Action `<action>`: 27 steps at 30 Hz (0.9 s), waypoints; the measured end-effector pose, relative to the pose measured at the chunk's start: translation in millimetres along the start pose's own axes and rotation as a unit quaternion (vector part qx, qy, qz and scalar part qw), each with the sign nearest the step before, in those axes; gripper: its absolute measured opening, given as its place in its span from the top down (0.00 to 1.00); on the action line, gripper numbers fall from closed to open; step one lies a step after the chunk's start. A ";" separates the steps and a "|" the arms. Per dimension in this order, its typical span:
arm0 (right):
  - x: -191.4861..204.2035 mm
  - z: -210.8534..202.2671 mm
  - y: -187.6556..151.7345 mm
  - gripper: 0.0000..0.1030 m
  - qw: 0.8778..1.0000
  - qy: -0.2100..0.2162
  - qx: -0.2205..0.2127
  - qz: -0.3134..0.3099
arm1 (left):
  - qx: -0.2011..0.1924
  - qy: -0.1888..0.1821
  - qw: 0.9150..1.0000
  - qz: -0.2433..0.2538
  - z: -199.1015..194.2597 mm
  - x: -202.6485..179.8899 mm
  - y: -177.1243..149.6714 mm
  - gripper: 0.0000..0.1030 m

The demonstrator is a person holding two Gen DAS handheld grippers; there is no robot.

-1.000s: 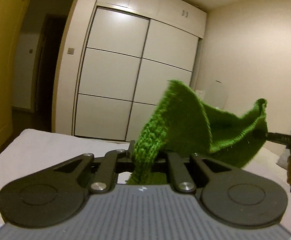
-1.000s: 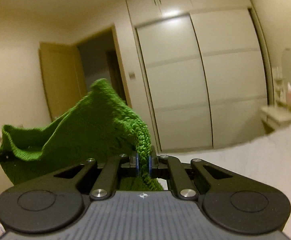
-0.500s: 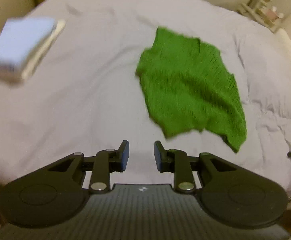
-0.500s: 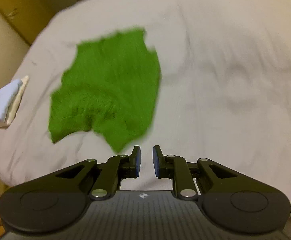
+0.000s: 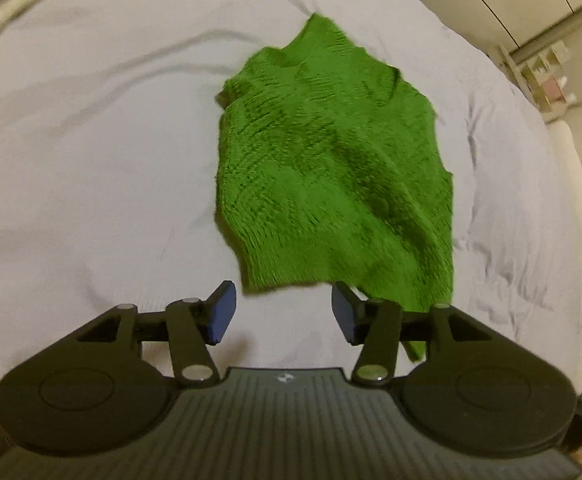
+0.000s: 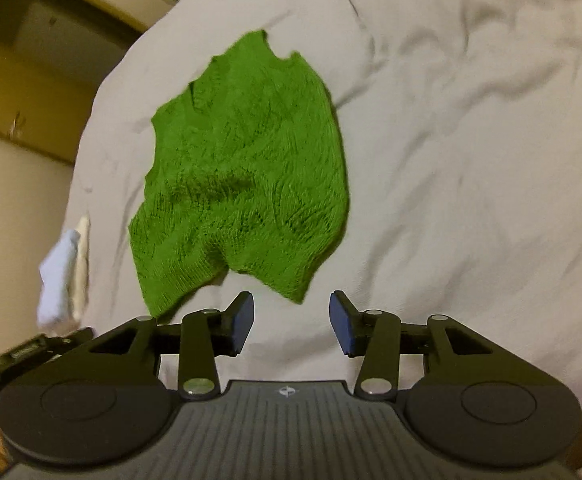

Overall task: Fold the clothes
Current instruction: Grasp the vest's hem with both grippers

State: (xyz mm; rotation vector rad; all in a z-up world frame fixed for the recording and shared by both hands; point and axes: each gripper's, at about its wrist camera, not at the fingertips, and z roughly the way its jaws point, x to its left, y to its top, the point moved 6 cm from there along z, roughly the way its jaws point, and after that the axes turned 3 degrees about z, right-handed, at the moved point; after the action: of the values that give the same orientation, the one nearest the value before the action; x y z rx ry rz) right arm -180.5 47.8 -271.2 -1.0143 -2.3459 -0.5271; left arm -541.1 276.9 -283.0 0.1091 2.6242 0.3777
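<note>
Here, a bright green chunky-knit sleeveless garment (image 5: 331, 176) lies spread out on a pale grey, lightly wrinkled bed sheet (image 5: 91, 140), its neckline end pointing away from both cameras and its hem nearest the tongs. The knit is not quite flat — soft ridges run across its middle (image 6: 227, 184). The left gripper (image 5: 283, 312) hangs above the sheet just short of the hem, its blue-padded fingers (image 5: 223, 312) spread wide and holding nothing. The right gripper (image 6: 291, 318) is likewise spread wide and empty, with one hem corner of the garment just ahead of the gap between its fingers. At the far left of the right wrist view, a folded pale blue and cream pile of cloth (image 6: 65, 268) sits near the bed's edge — well apart from the green knit.
</note>
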 end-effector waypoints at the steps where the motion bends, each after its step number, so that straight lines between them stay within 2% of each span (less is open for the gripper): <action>1: -4.3 10.3 -0.2 0.56 1.000 0.009 -0.002 0.015 | 0.000 -0.006 1.000 -0.007 9.7 6.3 3.4 0.53; 4: -16.9 40.7 -0.6 0.55 0.998 0.034 -0.009 0.060 | -0.002 -0.029 1.000 -0.008 31.4 20.3 9.9 0.53; 6: -21.5 54.5 1.8 0.54 0.997 0.045 -0.018 0.066 | -0.004 -0.037 0.999 0.006 43.9 24.0 13.4 0.45; 8: -26.2 68.3 4.1 0.53 0.996 0.055 -0.028 0.071 | -0.011 -0.049 0.999 0.016 52.8 25.6 16.4 0.41; 12: -35.0 95.3 8.1 0.49 0.993 0.074 -0.043 0.079 | -0.027 -0.087 0.996 0.014 74.0 31.6 15.7 0.40; 16: -36.8 110.0 7.7 0.49 0.989 0.110 -0.060 0.076 | -0.052 -0.126 0.991 0.009 91.5 38.1 11.5 0.40; 17: -33.0 105.8 8.5 0.49 0.988 0.118 -0.069 0.066 | -0.061 -0.135 0.989 0.014 92.0 37.8 10.3 0.42; 18: -29.2 101.7 9.3 0.59 0.987 0.126 -0.079 0.056 | -0.070 -0.142 0.987 0.024 91.7 36.5 9.8 0.56; 19: -25.3 97.5 10.1 0.76 0.986 0.134 -0.088 0.047 | -0.078 -0.150 0.985 0.035 89.9 34.8 9.8 0.68; 20: -21.4 93.2 10.9 0.82 0.984 0.142 -0.097 0.037 | -0.084 -0.158 0.983 0.048 86.8 32.8 10.3 0.82; 24: -5.8 76.0 13.7 0.88 0.976 0.174 -0.134 -0.003 | -0.143 -0.174 0.968 0.112 41.9 20.6 20.4 0.90; 27: 6.0 62.7 15.4 0.90 0.966 0.197 -0.162 -0.033 | -0.200 -0.178 0.951 0.155 -13.2 9.4 25.0 0.94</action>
State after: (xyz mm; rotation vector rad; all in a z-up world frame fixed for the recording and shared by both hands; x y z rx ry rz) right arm -191.8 94.6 -314.7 -0.8715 -1.9799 -1.0607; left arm -555.4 299.0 -269.0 0.4154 2.1283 0.8992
